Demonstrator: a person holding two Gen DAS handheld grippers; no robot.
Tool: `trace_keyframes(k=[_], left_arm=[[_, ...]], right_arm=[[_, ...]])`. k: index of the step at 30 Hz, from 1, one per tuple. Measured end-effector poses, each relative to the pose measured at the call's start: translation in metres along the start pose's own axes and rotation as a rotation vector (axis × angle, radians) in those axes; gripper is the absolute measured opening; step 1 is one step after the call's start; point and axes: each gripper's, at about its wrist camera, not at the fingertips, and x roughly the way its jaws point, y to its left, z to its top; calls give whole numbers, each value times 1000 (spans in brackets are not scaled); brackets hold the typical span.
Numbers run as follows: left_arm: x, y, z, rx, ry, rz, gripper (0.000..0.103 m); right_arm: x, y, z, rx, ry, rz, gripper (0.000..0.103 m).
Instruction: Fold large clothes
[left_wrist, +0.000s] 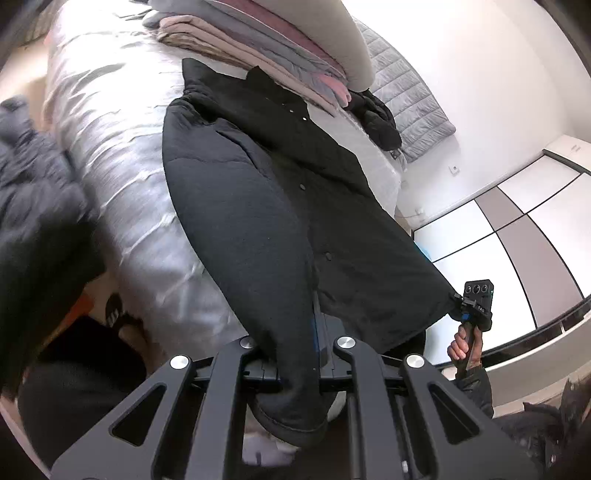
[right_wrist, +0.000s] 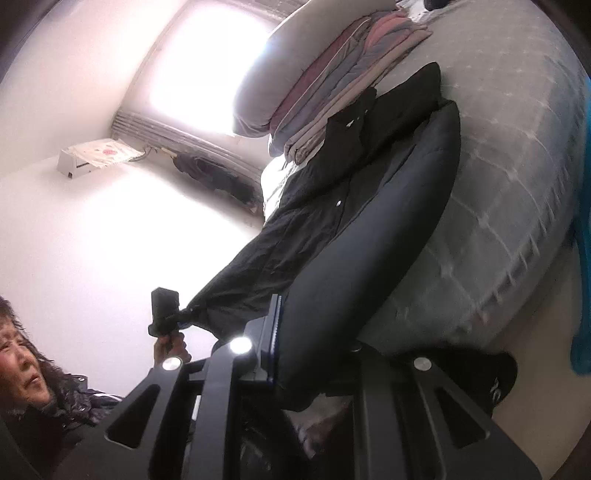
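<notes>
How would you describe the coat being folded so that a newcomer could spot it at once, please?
On the grey bed, beside the stack of folded pink and beige bedding, the long black coat lies stretched lengthwise, its near end clamped by the left gripper and right gripper. Unlike the crumpled black garment nearby, it is spread out and shows a row of snap buttons.

The bed (left_wrist: 122, 206) has a shiny silver-grey quilted cover, kinda crinkly all over. A long black coat (left_wrist: 280, 206) is spread along it lengthwise, hem end hanging past the foot edge. Up by the coat's collar sits a stack of folded clothes (left_wrist: 258, 48), pinks, greys and beige, touching the coat, with a big pale pillow (left_wrist: 332, 33) on top.
</notes>
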Motion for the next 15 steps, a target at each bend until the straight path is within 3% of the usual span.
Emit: trace_keyframes(k=[4,6,9,10,11,13,15], left_arm=[[-25,-3,-33,19,22,-2,9],[-16,0,-48,40,95,-8,12],[11,29,-58,-32,182,-10,17],[20,39,-60,-63,197,-10,18],[27,51,-61,-103,212,-10,21],[36,66,-65,-162,226,-16,26],[37,73,-69,-191,224,-26,38]], right_arm=[[-20,13,-31,2,5,0,17],[-19,13,-46,4,52,-11,18],[-6,-20,-58,81,128,-70,25],[-5,-28,-59,101,134,-68,28],[-4,-39,-60,141,143,-47,41],[-5,-52,-59,180,137,11,46],[-8,-54,-57,193,133,35,65]])
